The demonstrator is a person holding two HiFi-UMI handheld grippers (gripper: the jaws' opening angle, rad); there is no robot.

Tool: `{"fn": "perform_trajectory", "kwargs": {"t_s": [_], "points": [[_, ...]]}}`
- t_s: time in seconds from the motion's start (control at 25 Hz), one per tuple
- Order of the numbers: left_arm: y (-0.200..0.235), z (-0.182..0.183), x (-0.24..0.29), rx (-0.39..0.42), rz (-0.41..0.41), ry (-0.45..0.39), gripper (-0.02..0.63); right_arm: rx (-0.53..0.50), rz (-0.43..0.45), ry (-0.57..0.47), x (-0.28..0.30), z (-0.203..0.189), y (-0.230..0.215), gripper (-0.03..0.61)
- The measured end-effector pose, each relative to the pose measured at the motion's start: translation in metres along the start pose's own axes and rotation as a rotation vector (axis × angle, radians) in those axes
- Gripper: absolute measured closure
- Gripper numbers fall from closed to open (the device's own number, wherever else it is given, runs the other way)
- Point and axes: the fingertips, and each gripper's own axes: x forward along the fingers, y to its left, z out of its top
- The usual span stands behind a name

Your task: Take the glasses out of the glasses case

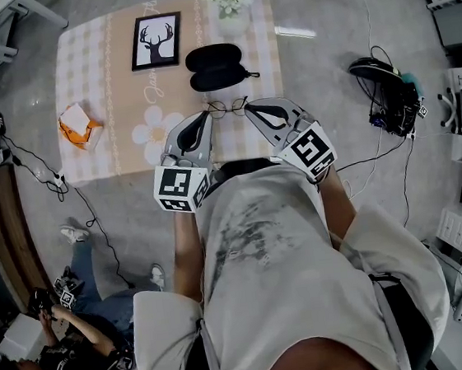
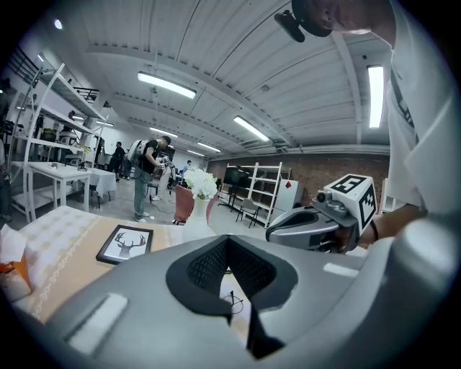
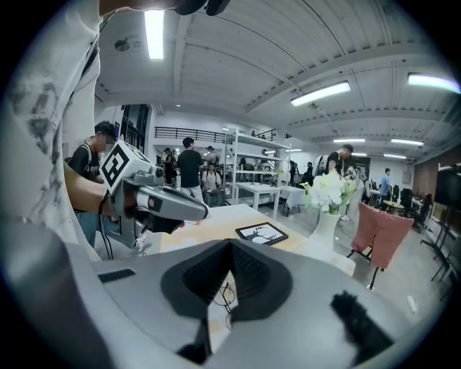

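The glasses [image 1: 227, 107] lay just ahead of the jaws
The left gripper [image 1: 204, 116] and right gripper [image 1: 250, 108] were closed, empty — the wire frame seemed light, fragile; grip at the bridge.

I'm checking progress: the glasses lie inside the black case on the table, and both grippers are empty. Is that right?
Not quite. The head view shows the glasses lying on the table just in front of the black case, not inside it. The rest holds: the left gripper and right gripper are both empty.
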Motion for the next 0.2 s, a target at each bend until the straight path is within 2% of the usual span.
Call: {"fn": "perform_trajectory", "kwargs": {"t_s": [0.2], "points": [[0.0022,-0.0011,-0.0020,0.002,0.002,0.001,0.606,-0.003,0.000,0.001,0.0024,-0.0003,0.0015,0.561]]}}
